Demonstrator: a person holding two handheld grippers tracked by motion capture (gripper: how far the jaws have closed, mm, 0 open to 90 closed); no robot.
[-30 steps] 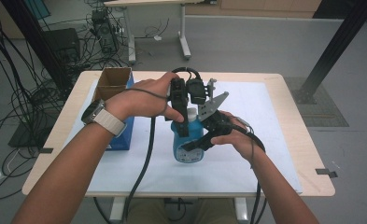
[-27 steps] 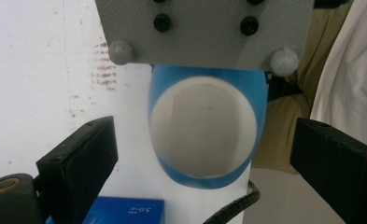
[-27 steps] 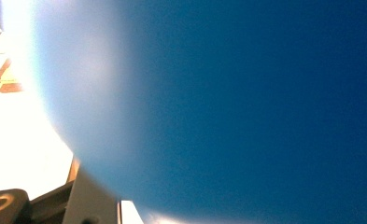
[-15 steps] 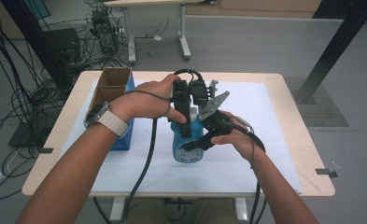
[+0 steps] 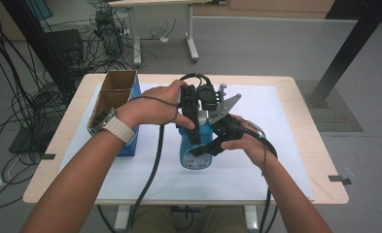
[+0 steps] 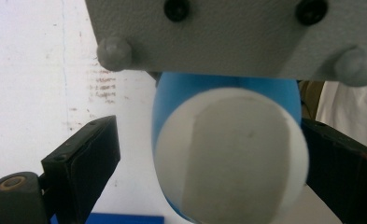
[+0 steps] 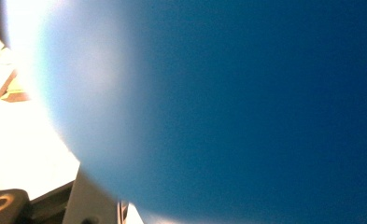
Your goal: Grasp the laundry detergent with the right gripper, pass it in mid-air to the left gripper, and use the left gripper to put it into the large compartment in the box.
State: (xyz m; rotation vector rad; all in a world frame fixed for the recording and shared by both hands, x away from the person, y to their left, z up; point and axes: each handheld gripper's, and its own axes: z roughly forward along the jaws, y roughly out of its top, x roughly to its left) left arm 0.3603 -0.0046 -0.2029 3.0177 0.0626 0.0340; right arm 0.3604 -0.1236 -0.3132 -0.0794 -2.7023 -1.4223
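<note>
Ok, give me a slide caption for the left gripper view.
Left tool with its jaws straddling the white cap of a blue bottle, a gap showing at the left jaw, above the white mat.

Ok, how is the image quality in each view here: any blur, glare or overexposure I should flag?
High view: evenly lit and sharp, soft shadows on the white table mat. Left gripper view: the blue plastic bottle's white round cap is close and soft-focused, and the mat behind is bright. Right gripper view: the blue plastic bottle sits against the lens, fully blurred, with the left edge blown out to white.
</note>
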